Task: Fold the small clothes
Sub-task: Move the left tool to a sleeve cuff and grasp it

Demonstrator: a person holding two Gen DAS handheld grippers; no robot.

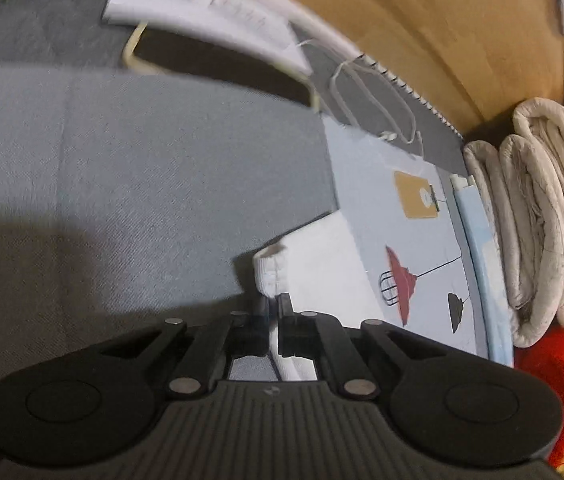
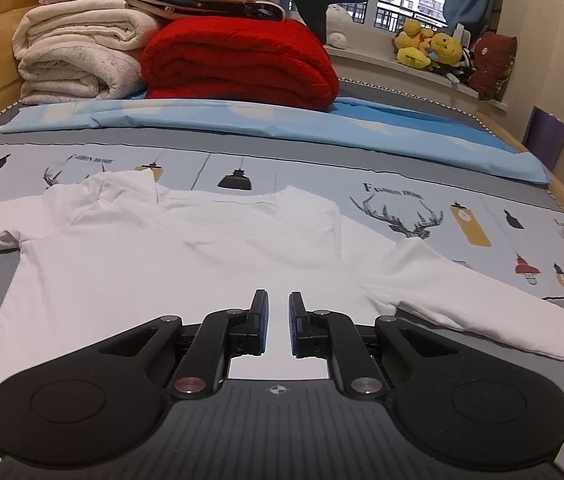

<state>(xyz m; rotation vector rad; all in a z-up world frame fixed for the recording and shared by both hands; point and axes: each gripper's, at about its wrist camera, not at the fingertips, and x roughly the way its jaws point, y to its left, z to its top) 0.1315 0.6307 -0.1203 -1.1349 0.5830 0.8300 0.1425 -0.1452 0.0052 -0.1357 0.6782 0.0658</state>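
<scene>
A small white long-sleeved shirt point(image 2: 169, 248) lies spread flat on the bed, collar away from me, its right sleeve point(image 2: 482, 296) stretched out to the right. My right gripper point(image 2: 277, 316) hovers over the shirt's lower middle, jaws slightly apart and empty. In the left wrist view my left gripper point(image 1: 273, 312) is shut on the white cuff of the other sleeve point(image 1: 277, 268), with white fabric pinched between the fingers and running back under the jaws.
Folded cream quilts point(image 2: 77, 52) and a red blanket point(image 2: 241, 60) are stacked at the bed's far side, with a blue sheet point(image 2: 282, 124) in front. Plush toys point(image 2: 430, 46) sit on the windowsill. A white cable point(image 1: 362, 96) and papers point(image 1: 209, 12) lie near the wooden frame.
</scene>
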